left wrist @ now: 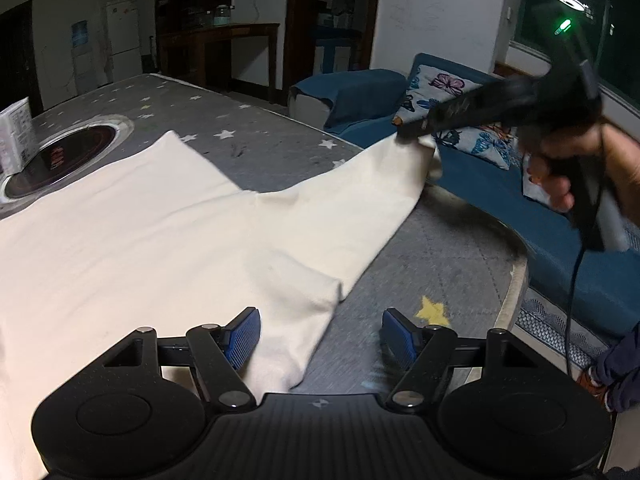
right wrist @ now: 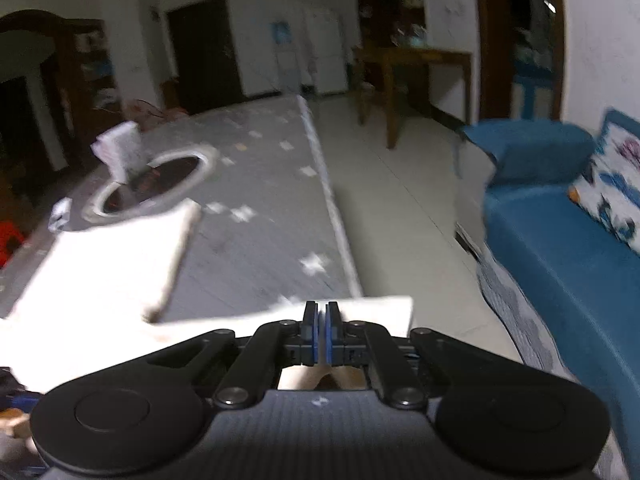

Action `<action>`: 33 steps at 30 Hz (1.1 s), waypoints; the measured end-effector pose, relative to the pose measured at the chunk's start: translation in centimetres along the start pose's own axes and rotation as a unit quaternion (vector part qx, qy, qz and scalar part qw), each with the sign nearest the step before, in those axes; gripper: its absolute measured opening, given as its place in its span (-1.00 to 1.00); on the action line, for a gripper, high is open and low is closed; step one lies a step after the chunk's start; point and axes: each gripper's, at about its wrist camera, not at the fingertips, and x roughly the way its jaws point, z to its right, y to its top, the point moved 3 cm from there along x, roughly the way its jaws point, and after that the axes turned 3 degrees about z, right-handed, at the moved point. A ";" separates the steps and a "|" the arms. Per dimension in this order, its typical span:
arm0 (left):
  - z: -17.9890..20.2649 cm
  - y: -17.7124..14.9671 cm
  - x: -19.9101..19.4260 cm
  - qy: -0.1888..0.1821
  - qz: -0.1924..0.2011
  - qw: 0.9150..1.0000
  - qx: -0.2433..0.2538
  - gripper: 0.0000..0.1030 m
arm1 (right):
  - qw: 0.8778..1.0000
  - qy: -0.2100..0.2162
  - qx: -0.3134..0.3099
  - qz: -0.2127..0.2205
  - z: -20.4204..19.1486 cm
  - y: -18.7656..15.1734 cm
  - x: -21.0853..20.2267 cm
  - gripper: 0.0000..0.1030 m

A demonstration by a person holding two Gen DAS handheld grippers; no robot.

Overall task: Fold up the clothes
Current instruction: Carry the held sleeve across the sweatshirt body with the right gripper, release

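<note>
In the left wrist view, the cream shirt (left wrist: 160, 240) lies spread on the grey table (left wrist: 440, 248); the left gripper (left wrist: 320, 338) gapes wide, holding nothing, straddling the hem. In the right wrist view, the right gripper (right wrist: 321, 328) pinches the sleeve (right wrist: 372, 312) aloft; it should probably carry it taut and level across the body.

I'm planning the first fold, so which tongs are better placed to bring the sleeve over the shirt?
Right. The right tongs are already shut on the cream shirt's sleeve; the left tongs are open, holding nothing.

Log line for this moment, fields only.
left gripper: open, over garment edge | right gripper: shut on cream garment, sleeve lifted | surface: star-print table
</note>
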 end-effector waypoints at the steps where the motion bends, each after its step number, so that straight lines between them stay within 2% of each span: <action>1: -0.4 -0.1 -0.4 0.003 0.002 1.000 -0.005 0.37 | 1.000 0.009 -0.004 0.006 -0.5 0.5 -0.4 -0.96; 6: -2.8 -0.6 -2.8 0.029 0.019 0.999 -0.029 0.39 | 0.997 0.058 -0.036 0.031 -4.2 3.4 -2.0 -0.96; 9: -4.4 -0.9 -4.0 0.049 0.027 0.998 -0.043 0.40 | 0.997 0.057 -0.039 0.026 -5.2 4.0 -1.3 -0.92; 10: -4.9 -1.0 -4.3 0.054 0.029 0.997 -0.047 0.40 | 0.998 0.053 -0.034 0.017 -5.1 3.8 -0.7 -0.88; 11: -5.3 -1.1 -4.5 0.058 0.029 0.997 -0.050 0.40 | 0.999 0.045 -0.029 0.009 -4.8 3.5 -0.2 -0.77; 12: -5.6 -1.2 -4.7 0.061 0.030 0.996 -0.053 0.40 | 0.999 0.036 -0.023 0.001 -4.4 3.0 0.3 -0.52; 14: -6.4 -1.4 -5.0 0.066 0.030 0.996 -0.058 0.40 | 1.000 0.016 -0.013 -0.014 -3.5 1.7 1.0 -0.26; 16: -7.0 -1.5 -5.1 0.070 0.028 0.995 -0.063 0.40 | 0.999 0.002 -0.003 -0.035 -2.4 0.3 1.6 -0.26; 19: -7.5 -1.5 -4.7 0.069 0.024 0.995 -0.073 0.40 | 0.998 -0.025 0.004 -0.063 -0.8 -1.8 2.5 -0.10; 24: -7.1 -1.5 -4.2 0.064 0.020 0.995 -0.071 0.40 | 0.996 -0.065 -0.004 -0.066 1.1 -3.7 3.6 0.04; 28: -6.9 -1.5 -3.9 0.063 0.017 0.995 -0.071 0.40 | 0.996 -0.065 0.005 -0.059 2.0 -4.3 4.3 0.05; 31: -6.8 -1.5 -3.7 0.066 0.013 0.995 -0.073 0.40 | 0.996 -0.068 0.009 -0.053 2.3 -4.2 4.1 -0.29; 32: -6.8 -1.5 -3.6 0.066 0.012 0.995 -0.073 0.40 | 0.996 -0.069 0.009 -0.050 2.4 -4.1 4.0 -0.58; 33: -6.8 -1.5 -3.6 0.066 0.012 0.995 -0.073 0.40 | 0.996 -0.069 0.008 -0.048 2.5 -4.1 3.9 -0.74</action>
